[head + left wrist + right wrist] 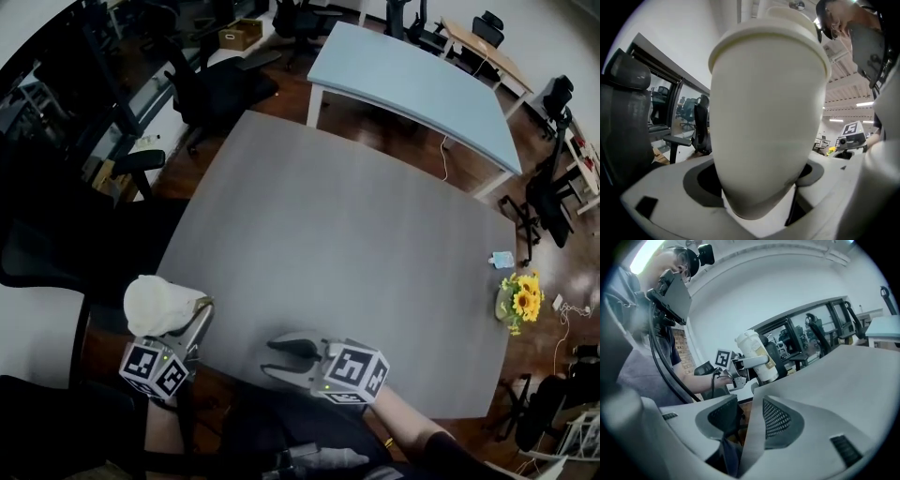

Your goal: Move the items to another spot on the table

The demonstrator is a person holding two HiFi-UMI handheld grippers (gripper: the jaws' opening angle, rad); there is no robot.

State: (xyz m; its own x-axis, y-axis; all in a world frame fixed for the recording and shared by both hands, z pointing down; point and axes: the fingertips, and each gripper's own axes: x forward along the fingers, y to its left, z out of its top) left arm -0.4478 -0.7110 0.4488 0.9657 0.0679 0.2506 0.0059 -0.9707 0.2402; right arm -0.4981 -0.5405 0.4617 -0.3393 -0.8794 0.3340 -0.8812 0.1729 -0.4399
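The cup (768,117) hides most of the left gripper view; the blue thing (502,259) at twelve o'clock from the flowers (523,302) is too small to tell.

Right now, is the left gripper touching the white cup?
Touching. In the left gripper view, the left gripper clamps the white cup between both jaws.

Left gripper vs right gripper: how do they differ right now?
The left gripper is clamped on a white cup with a lid; the right gripper holds nothing. The left jaws stand wide around the cup; the right jaws leave only a narrow gap. Shared: both sit by the near edge of the table.
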